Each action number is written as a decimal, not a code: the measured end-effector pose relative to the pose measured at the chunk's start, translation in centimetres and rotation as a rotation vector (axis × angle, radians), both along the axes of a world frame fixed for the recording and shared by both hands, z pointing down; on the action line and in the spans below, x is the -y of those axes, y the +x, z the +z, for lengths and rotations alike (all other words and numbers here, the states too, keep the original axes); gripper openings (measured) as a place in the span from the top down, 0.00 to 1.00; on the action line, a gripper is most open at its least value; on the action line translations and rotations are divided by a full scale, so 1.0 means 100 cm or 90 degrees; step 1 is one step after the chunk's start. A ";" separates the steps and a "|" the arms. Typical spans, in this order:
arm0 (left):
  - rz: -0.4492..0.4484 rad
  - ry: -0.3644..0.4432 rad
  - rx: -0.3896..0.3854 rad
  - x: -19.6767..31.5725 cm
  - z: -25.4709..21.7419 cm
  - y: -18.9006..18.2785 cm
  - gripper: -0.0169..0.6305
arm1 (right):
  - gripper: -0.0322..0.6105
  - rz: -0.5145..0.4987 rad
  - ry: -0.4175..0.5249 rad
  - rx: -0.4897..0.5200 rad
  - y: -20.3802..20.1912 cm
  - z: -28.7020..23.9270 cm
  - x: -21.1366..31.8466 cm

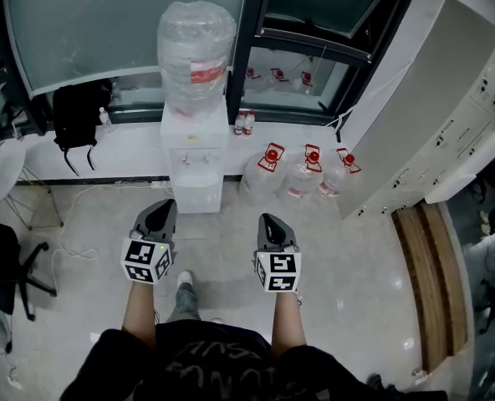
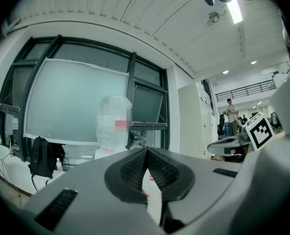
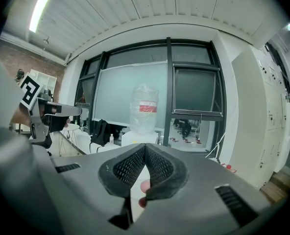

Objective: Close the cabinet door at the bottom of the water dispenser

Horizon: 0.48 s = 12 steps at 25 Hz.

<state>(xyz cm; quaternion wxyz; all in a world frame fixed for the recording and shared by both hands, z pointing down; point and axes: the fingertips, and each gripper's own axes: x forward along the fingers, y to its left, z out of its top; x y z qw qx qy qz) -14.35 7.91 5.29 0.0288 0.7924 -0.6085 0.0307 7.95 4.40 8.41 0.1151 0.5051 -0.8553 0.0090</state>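
Both tools are clenched on nothing: the left tool point(image 1: 165, 206) and the right tool point(image 1: 269, 219) hover side by side before me, jaws pressed tip to tip and aimed roughly level, I judge so that either closed tip can serve as a pusher; ahead lies bare pale tiled floor point(image 1: 231, 249), open room for stepping in; beyond it stands the white box-shaped water dispenser point(image 1: 195, 153), its bottom cabinet door point(image 1: 199, 195) facing me, whether ajar I cannot tell; clear plastic spare jugs with red caps point(image 1: 302, 174) crowd its right edge, so the left offers the freer approach; a black backpack point(image 1: 74, 114) sits farther left.
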 end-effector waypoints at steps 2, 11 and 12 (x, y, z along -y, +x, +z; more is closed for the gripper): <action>-0.004 0.005 0.000 -0.010 -0.003 0.002 0.95 | 0.93 -0.006 0.005 0.001 0.001 -0.003 -0.009; -0.017 0.002 -0.003 -0.038 0.000 0.001 0.95 | 0.93 -0.017 0.009 -0.004 0.000 -0.003 -0.030; -0.020 0.002 -0.004 -0.039 -0.001 0.000 0.95 | 0.93 -0.019 0.009 -0.004 -0.001 -0.004 -0.031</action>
